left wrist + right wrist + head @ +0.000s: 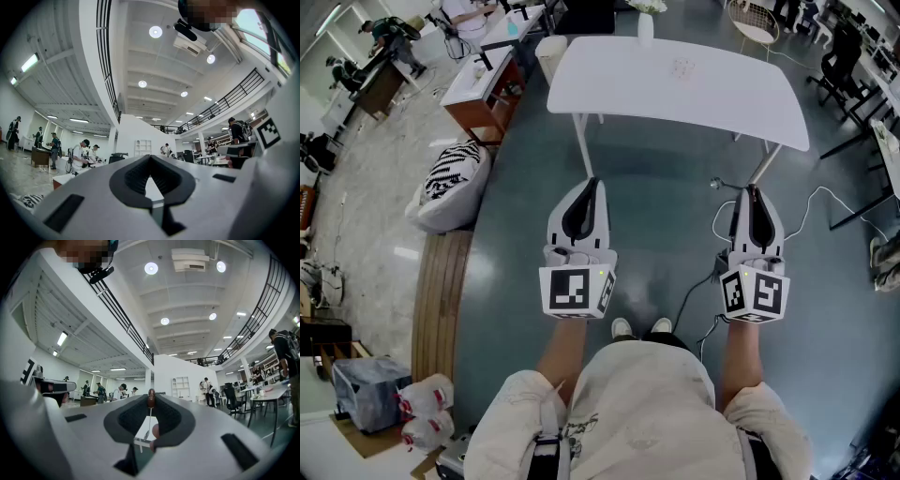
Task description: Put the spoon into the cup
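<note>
My right gripper (753,191) (150,397) is held level over the floor, short of the white table (609,84). Its jaws are shut on a thin spoon (150,399): a brown end sticks out at the tips and a slim metal stem runs back between the pads. Beside it, my left gripper (592,184) (150,158) is shut, tips touching, with nothing in it. A faint small thing (682,67) lies on the tabletop; whether it is the cup I cannot tell. A white vase (645,26) stands at the table's far edge.
A striped cushion (450,178) and a wooden bench (441,291) lie to the left. White cables (811,211) trail over the floor on the right. Desks, chairs and several people fill the back of the hall.
</note>
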Tool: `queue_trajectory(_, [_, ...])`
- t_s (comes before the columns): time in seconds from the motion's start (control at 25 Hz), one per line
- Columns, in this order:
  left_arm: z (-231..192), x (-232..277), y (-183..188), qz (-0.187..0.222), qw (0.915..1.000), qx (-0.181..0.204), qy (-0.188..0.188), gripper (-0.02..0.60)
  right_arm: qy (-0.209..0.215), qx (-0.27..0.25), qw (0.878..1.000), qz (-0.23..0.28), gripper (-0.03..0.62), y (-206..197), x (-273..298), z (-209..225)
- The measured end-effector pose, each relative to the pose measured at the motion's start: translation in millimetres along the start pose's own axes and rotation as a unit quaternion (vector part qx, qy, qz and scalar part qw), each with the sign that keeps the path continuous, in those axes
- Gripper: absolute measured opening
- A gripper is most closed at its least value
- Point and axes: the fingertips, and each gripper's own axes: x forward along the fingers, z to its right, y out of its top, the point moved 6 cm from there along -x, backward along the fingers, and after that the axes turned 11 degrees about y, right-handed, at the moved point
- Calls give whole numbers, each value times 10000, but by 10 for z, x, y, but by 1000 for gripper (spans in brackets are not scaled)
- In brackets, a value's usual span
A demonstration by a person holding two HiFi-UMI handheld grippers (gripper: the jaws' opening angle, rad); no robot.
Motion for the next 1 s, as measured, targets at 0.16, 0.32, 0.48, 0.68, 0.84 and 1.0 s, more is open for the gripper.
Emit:
queue_trajectory(0.16, [-129,-103,6,25,9999,-68,70,3,64,-53,10000,-16,29,15,-7,-148])
queue_trajectory(0.32, [-240,-199,-9,4,9999,-120,96,3,85,-73,9999,-31,29,22,-17,-291])
queue_trajectory(0.48, [-415,-263,-49,-21,9999,-154,63,3,35,-69,10000,-9,29,-1,12,-477])
queue_trajectory(0.68, [-512,-314,-112,-64,9998,-181,50,3,-20,22,10000,-23,29,-72,-29,-546])
queue_trajectory(0.84, [-534,-252,-163,-138,9997,-183,39,3,-70,82,9999,-85,29,-139,34,-526])
queue_trajectory(1.0, [-460,-77,-227,-165,9997,-194,10,3,-52,154,9998,-98,29,-233,185,-389])
